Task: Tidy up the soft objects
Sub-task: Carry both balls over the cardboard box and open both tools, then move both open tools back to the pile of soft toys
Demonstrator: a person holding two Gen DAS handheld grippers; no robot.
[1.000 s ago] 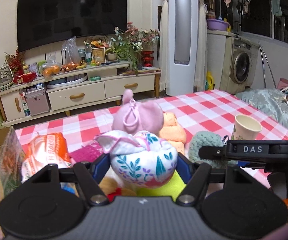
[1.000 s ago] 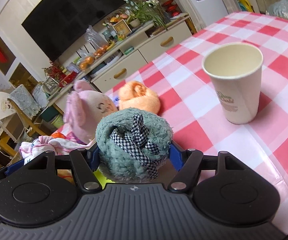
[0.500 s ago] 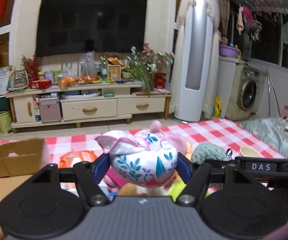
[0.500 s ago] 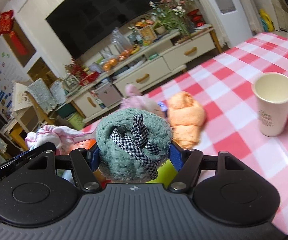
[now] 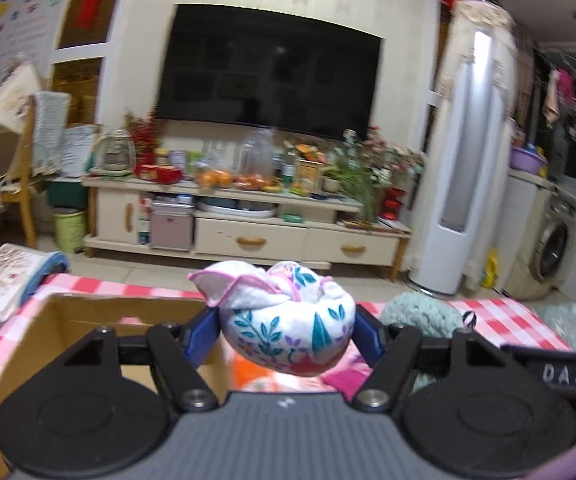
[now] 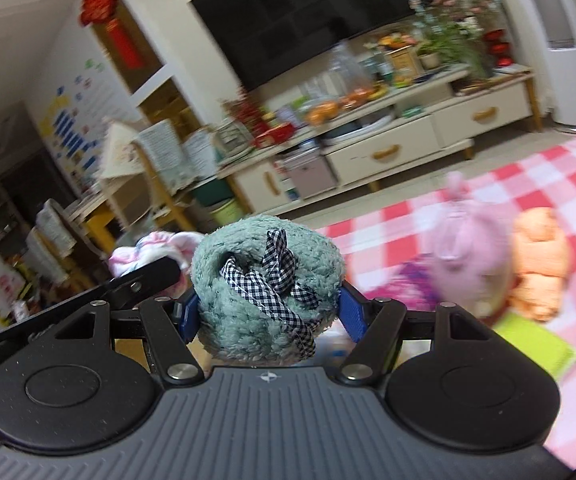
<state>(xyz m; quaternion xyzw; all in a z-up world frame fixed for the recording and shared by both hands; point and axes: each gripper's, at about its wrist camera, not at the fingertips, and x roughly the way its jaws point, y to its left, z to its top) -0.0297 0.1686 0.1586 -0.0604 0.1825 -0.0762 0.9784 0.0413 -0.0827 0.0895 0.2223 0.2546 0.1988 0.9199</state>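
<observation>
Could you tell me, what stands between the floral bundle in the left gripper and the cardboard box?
Nothing visible does: the floral bundle, clamped in the left gripper, hangs beside the open cardboard box, whose top lies uncovered.

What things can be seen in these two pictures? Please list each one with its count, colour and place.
floral bundle: 1, white with teal leaves, between the left gripper's fingers
fuzzy bundle: 1, grey-green with a checked ribbon, between the right gripper's fingers
cardboard box: 1, brown, open, on the table's left
pink toy: 1, on the tablecloth
orange bundle: 1, beside the pink toy
tablecloth: 1, red and white checks
television: 1, black, on the wall
left gripper: 1, black, shut on the floral bundle
right gripper: 1, black, shut on the fuzzy bundle
</observation>
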